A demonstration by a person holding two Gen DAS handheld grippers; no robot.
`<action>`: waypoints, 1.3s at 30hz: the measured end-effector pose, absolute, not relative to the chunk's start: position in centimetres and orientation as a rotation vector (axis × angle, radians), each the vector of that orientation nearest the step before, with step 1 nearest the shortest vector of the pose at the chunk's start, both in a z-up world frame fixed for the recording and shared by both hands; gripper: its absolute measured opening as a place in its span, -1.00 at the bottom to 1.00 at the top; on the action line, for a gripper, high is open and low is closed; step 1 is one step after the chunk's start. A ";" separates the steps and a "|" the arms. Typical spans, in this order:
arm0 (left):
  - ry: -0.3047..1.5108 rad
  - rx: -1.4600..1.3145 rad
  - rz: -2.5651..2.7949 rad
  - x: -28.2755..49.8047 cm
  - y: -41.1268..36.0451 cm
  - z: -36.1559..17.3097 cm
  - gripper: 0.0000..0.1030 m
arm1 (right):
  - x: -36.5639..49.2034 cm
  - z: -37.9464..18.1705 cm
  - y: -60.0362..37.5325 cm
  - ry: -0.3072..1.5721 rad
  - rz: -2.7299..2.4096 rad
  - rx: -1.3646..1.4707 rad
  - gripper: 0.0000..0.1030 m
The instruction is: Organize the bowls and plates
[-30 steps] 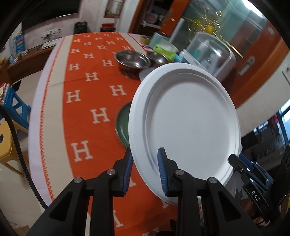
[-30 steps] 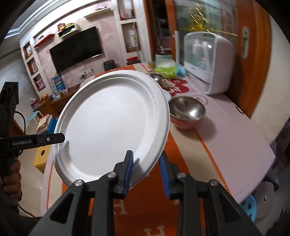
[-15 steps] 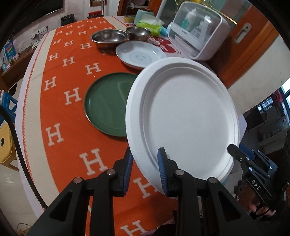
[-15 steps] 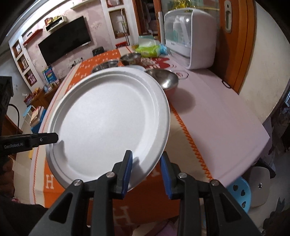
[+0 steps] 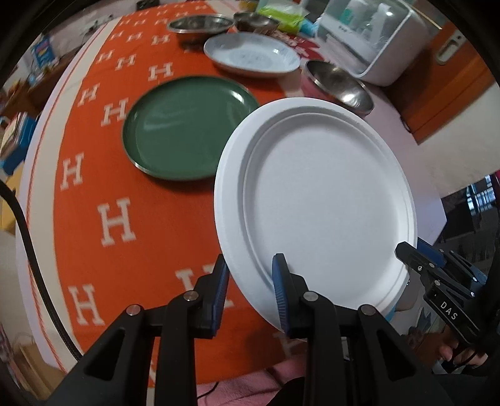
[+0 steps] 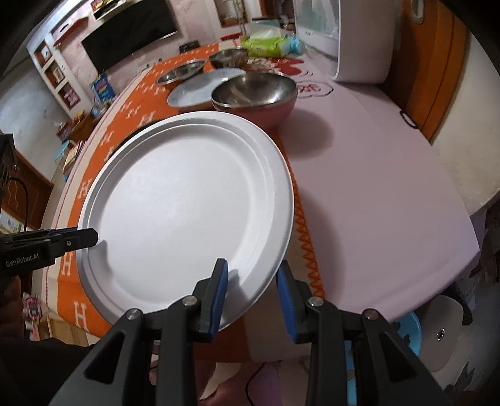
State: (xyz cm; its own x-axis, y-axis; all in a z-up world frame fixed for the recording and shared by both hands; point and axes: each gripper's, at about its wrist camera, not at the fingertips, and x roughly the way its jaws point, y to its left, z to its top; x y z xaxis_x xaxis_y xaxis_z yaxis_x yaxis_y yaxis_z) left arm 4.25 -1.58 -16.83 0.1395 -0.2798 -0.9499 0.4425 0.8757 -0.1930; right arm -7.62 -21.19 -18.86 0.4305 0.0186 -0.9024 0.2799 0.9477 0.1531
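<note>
A white paper plate point(image 5: 315, 203) is held in the air over the near edge of the table, tilted. My left gripper point(image 5: 250, 278) is shut on its near-left rim; my right gripper point(image 6: 251, 281) is shut on its near-right rim, and the plate fills the right wrist view point(image 6: 187, 212). Each gripper shows in the other's view, right one point(image 5: 418, 259) and left one point(image 6: 78, 239). A green plate point(image 5: 187, 131) lies flat on the orange cloth beyond. Further back lie a pale blue plate point(image 5: 253, 54) and a steel bowl with a red outside point(image 5: 337, 86), point(image 6: 254, 96).
Two more steel bowls point(image 5: 200, 26) point(image 5: 254, 20) stand at the far end, with green wipe packs point(image 5: 282, 14). A white covered box point(image 5: 368, 40) stands at the back right. The table's pink bare part point(image 6: 375, 193) ends at a rounded edge; stools point(image 6: 443, 331) stand below.
Both grippers have carried the white plate down and tilted it flatter over the table's near edge. The green plate, hidden a second ago, is in full view.
</note>
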 end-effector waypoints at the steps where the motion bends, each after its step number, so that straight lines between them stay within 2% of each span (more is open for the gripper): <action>1: 1.343 0.139 -0.511 4.0 -1.8 -17.2 -0.50 | -7.6 -19.1 -21.5 1.130 -0.155 0.297 -0.36; 18: 1.425 0.094 -0.301 1.8 -2.9 -21.3 -0.46 | -5.9 -23.0 -22.9 1.300 0.044 0.167 -0.24; 21: 1.426 0.126 -0.281 1.7 -3.0 -21.5 -0.33 | -6.0 -23.2 -22.6 1.310 0.065 0.166 -0.20; 24: 1.402 0.189 -0.266 1.5 -3.6 -21.4 -0.21 | -5.8 -23.4 -22.5 1.321 0.073 0.183 -0.05; 26: 1.396 0.213 -0.274 1.5 -3.7 -21.1 -0.04 | -5.9 -23.6 -22.4 1.331 0.065 0.193 0.00; 32: 1.351 0.242 -0.351 1.7 -3.0 -19.7 0.09 | -5.9 -23.1 -22.3 1.329 -0.010 0.236 0.16; 36: 1.327 0.246 -0.429 2.0 -2.0 -18.2 0.12 | -5.7 -22.8 -22.2 1.329 -0.081 0.260 0.17; 39: 1.302 0.261 -0.474 2.5 -1.3 -17.1 0.23 | -5.8 -22.1 -22.1 1.311 -0.127 0.271 0.17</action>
State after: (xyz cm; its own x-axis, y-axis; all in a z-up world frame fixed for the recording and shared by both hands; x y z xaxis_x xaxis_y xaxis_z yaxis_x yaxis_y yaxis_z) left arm 2.48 -1.35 -17.15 0.1891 -0.1886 -0.9637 0.4756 0.8762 -0.0781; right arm -5.84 -22.12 -22.08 0.2555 0.0610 -0.9649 0.2444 0.9615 0.1255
